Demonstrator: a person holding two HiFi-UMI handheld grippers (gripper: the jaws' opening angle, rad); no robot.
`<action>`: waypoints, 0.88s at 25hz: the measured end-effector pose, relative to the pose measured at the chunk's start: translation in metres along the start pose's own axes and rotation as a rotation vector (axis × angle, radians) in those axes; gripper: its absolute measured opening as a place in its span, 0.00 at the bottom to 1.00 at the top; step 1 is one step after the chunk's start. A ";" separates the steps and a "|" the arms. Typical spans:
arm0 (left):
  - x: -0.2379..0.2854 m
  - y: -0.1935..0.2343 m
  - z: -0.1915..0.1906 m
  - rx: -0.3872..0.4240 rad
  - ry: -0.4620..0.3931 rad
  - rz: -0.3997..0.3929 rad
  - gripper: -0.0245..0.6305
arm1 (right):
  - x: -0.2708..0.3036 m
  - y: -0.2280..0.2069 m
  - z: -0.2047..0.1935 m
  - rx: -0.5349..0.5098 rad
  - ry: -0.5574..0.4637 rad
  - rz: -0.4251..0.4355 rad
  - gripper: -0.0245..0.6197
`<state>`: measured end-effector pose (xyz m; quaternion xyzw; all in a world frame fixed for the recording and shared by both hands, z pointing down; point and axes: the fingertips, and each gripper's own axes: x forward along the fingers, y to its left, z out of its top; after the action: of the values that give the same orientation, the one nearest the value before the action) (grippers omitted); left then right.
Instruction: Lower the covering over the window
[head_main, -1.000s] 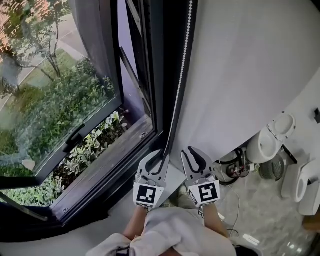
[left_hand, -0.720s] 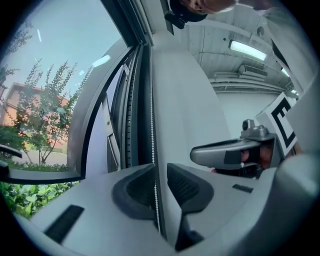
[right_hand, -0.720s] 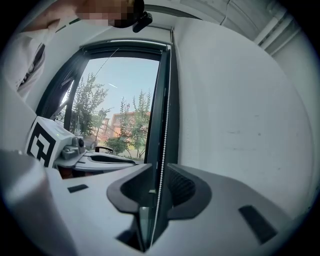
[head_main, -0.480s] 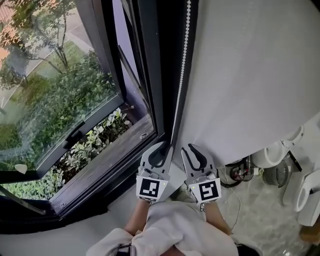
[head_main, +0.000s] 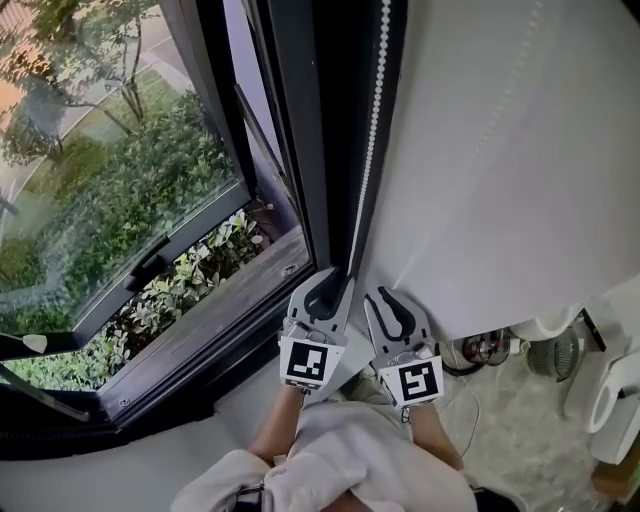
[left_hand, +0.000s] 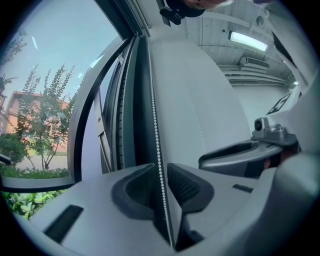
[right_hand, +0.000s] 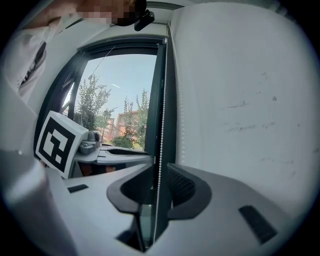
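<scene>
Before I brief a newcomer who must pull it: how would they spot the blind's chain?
Find the dark window frame beside the white surface. Down its right edge hangs the bead chain, the only thin line of small white beads there.

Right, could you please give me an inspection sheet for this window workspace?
Surface: dark window sill, nothing loose seen.
Job's things: bead chain hangs along the dark frame; glass in view uncovered.
Clutter: white fixtures and a round grille on the floor.
Grippers: left gripper and right gripper both open, the chain between each one's jaws.
Cables: cords coiled on the floor.
Surroundings: shrubs and trees outside.
</scene>
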<state>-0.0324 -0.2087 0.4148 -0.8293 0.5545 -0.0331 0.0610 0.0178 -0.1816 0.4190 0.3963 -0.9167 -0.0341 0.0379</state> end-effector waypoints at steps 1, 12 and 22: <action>0.002 0.001 -0.001 0.000 0.003 -0.001 0.17 | 0.000 0.000 -0.001 0.001 0.002 0.001 0.17; 0.025 0.009 0.003 0.005 -0.001 0.017 0.20 | -0.002 -0.001 -0.004 0.005 0.010 0.010 0.17; 0.028 0.011 0.001 -0.020 -0.010 -0.001 0.14 | -0.010 0.000 0.006 -0.014 -0.008 0.005 0.17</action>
<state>-0.0313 -0.2389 0.4124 -0.8304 0.5540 -0.0231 0.0554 0.0240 -0.1741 0.4123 0.3935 -0.9176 -0.0418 0.0373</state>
